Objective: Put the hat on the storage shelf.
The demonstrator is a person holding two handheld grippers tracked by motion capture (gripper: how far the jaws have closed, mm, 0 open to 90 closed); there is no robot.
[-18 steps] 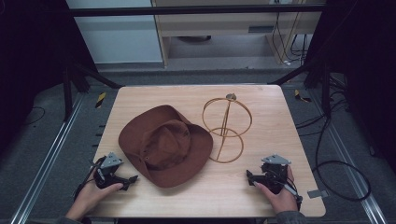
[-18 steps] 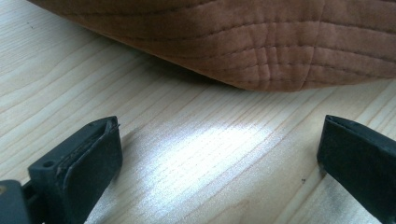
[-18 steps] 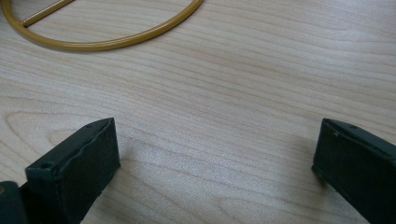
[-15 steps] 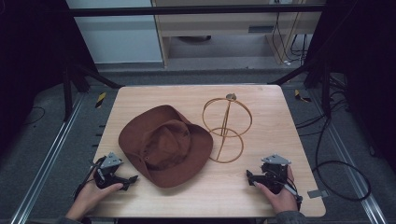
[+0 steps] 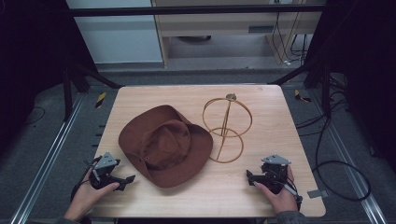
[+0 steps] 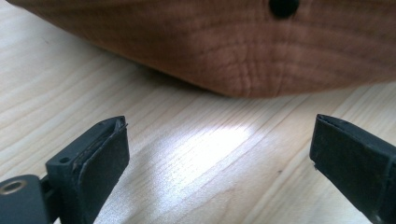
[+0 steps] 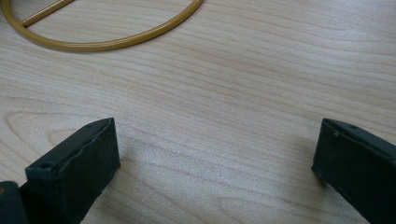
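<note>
Nearest the person, both tongs rest low on the bench, one in each hand. The left tongs (image 5: pixel 122 179) stand spread with nothing between them, and so do the right tongs (image 5: pixel 251 176), over bare wood.

Just ahead of the left tongs lies the brown hat (image 5: pixel 164 143), crown up, its brim edge (image 6: pixel 243 60) close in front of the open jaws but apart from them. The left tongs are plainly the nearer to it.

Ahead of the right tongs, and beyond the hat's far side, stands the gold wire hat stand (image 5: pixel 227 127); its base ring (image 7: pixel 107 44) lies close ahead of those jaws.

No label or writing can be read on anything.
</note>
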